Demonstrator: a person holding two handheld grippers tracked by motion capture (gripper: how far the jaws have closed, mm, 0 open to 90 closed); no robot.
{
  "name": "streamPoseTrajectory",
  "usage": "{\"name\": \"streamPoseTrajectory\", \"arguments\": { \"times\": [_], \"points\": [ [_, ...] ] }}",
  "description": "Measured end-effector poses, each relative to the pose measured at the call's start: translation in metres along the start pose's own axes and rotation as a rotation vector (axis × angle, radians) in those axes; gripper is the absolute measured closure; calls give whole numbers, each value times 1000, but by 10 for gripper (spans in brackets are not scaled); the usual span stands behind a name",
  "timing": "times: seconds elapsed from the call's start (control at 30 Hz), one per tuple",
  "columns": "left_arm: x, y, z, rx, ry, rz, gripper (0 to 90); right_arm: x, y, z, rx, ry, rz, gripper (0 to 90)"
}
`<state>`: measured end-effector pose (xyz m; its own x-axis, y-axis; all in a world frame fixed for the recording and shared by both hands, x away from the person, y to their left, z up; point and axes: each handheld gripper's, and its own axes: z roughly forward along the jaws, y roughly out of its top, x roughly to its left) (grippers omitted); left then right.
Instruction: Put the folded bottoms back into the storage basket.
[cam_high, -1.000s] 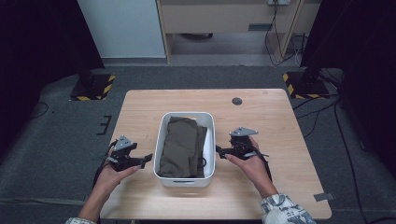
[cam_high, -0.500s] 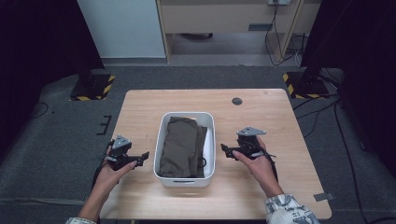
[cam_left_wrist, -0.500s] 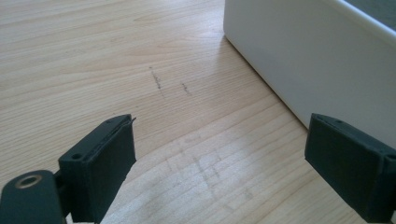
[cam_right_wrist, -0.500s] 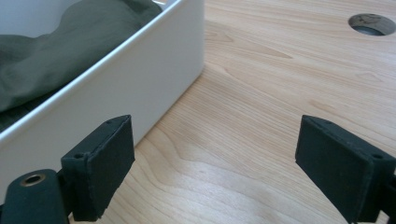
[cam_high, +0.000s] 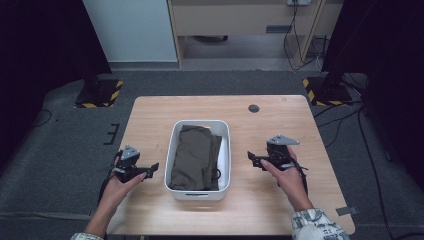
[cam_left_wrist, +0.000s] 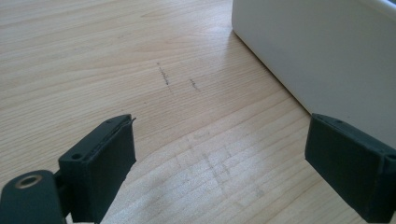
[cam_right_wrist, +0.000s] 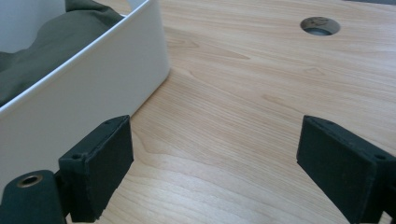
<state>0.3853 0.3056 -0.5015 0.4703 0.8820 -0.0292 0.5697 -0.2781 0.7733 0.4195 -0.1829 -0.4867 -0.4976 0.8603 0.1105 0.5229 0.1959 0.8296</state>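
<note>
Jaws of both grippers spread wide with nothing between them but bare wood. Left gripper (cam_high: 150, 170) held low at the left of the white bin (cam_high: 223, 150), apart from its wall, seen close in the left gripper view as a plain white side (cam_left_wrist: 327, 60) just beyond the right-hand pad. Right gripper (cam_high: 254, 159) likewise off the bin's right side, with a strip of table (cam_high: 300, 125) between, the rim (cam_right_wrist: 93, 51) curving past the left-hand pad in the right gripper view. Inside the bin, a folded olive-green cloth (cam_high: 192, 155), lying flat and nearly filling it, with a dark cord or strap (cam_high: 216, 174) at its near right corner. Likely risks from here: closing on the thin plastic wall alone and tipping or sliding the bin toward the near table edge; pinching only the top layer of cloth so that the fold spills open on lifting; snagging the cord on a pad and dragging the bin along. Uneven pull from the two sides could also skew the bin toward the cable hole (cam_right_wrist: 320, 24) farther back.
</note>
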Motion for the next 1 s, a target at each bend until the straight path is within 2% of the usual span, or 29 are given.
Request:
{"name": "streamPoseTrajectory", "arguments": {
  "times": [0.3,0.5,0.63,0.77,0.87,0.93,1.0],
  "points": [
    [0,-1,1,12,14,16,86,-24,-8,-17,-12,-53,37,110],
    [4,-3,3,25,38,19,87,-42,-19,-27,-5,-85,82,104],
    [4,-5,4,39,45,24,87,-52,-31,-31,19,-109,102,102],
    [2,-5,7,66,64,53,88,-60,-43,-34,52,-138,134,101],
    [2,-6,9,81,66,57,89,-65,-50,-35,83,-150,144,108],
    [2,-6,11,90,71,53,88,-66,-53,-34,99,-145,135,97],
    [3,-4,13,90,75,48,86,-68,-55,-32,116,-165,106,96]
  ]
}}
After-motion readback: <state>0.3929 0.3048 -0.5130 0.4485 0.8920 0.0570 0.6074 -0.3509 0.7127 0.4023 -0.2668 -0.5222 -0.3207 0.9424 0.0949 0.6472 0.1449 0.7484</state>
